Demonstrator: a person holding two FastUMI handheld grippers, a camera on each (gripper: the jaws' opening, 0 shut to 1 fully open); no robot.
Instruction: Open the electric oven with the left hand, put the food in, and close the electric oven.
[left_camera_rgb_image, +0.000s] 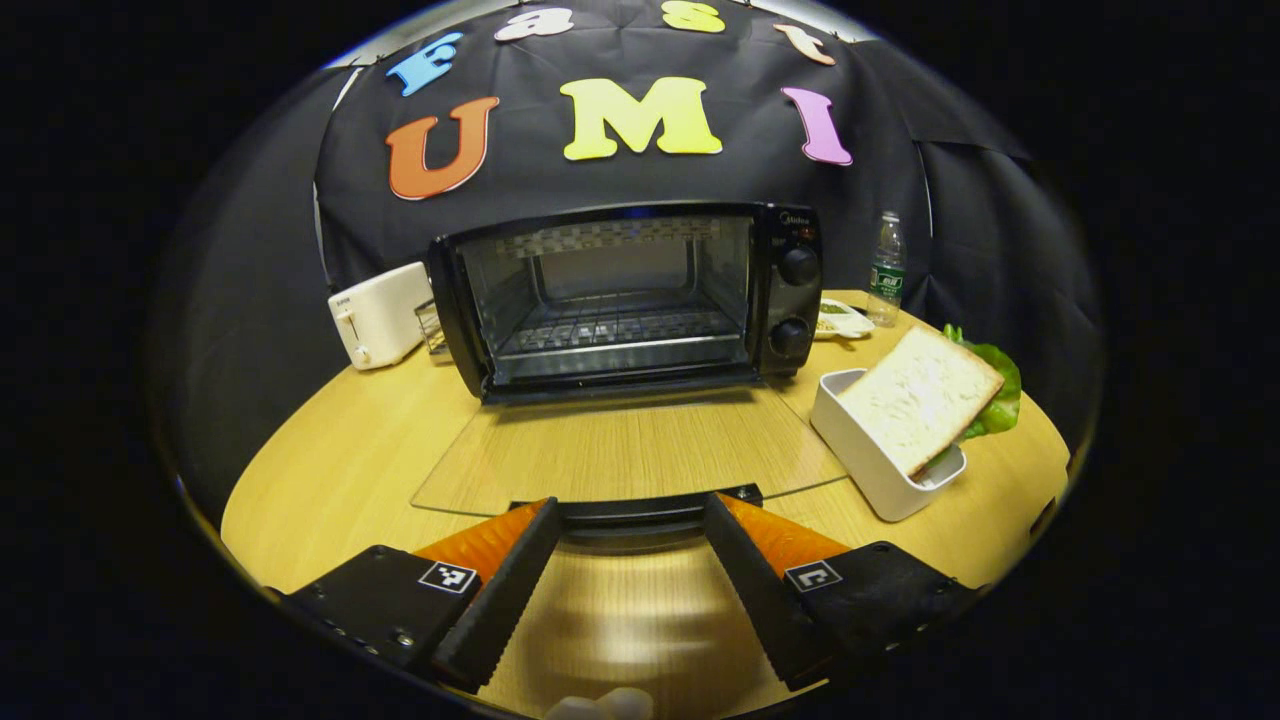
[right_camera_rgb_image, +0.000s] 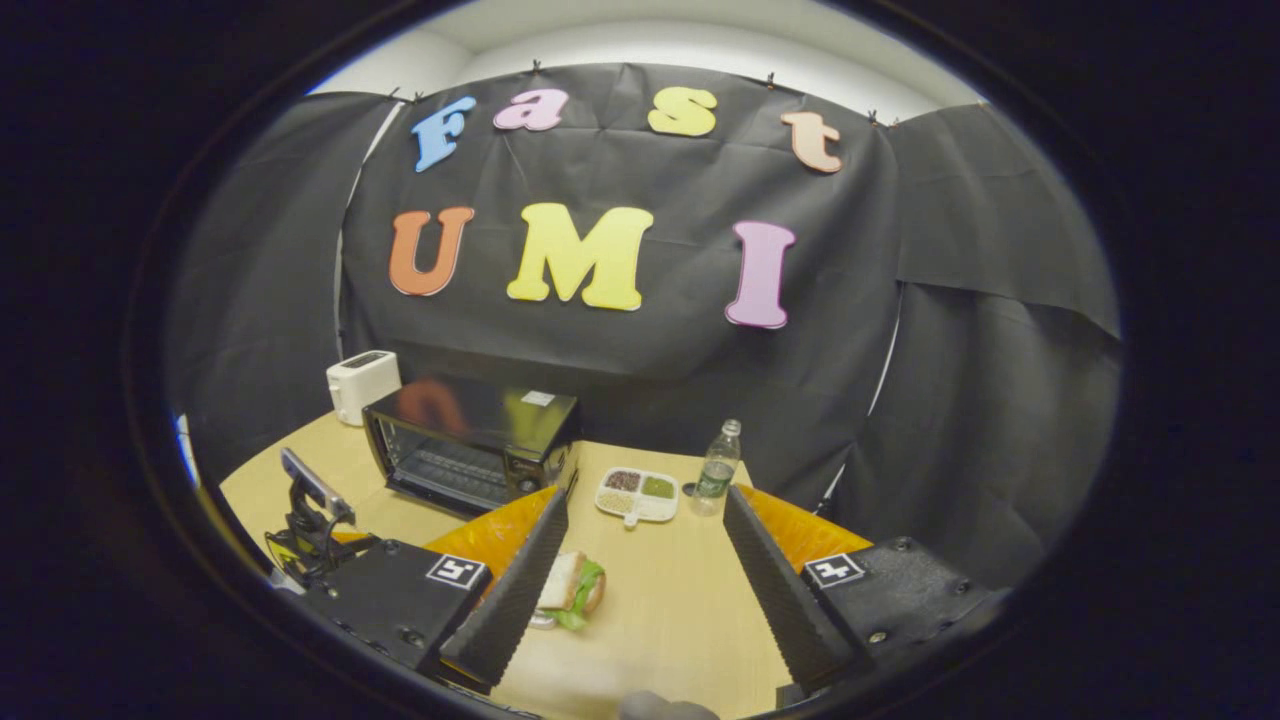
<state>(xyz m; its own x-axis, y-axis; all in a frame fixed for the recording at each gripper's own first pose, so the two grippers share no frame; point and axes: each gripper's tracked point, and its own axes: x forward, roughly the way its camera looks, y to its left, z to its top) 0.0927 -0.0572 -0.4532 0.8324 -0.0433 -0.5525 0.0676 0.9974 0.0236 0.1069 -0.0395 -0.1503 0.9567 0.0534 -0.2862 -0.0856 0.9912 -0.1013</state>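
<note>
The black electric oven (left_camera_rgb_image: 640, 300) stands at the back of the round wooden table (left_camera_rgb_image: 330, 470), its cavity and wire rack exposed. Its glass door (left_camera_rgb_image: 630, 450) lies folded down flat, with the dark handle (left_camera_rgb_image: 635, 518) at its near edge. My left gripper (left_camera_rgb_image: 632, 505) is open, its fingertips right at that handle without pressing on it. A sandwich (left_camera_rgb_image: 920, 400) of white bread and lettuce leans in a white box (left_camera_rgb_image: 860, 455) to the oven's right. My right gripper (right_camera_rgb_image: 647, 495) hangs open high above the table, over the sandwich (right_camera_rgb_image: 570, 588), holding nothing. The left gripper (right_camera_rgb_image: 310, 505) shows before the oven (right_camera_rgb_image: 470, 445).
A white toaster (left_camera_rgb_image: 378, 315) sits left of the oven. Right of the oven are a divided seasoning dish (right_camera_rgb_image: 638, 495) and a water bottle (left_camera_rgb_image: 886, 270). Black cloth walls close in the back and both sides.
</note>
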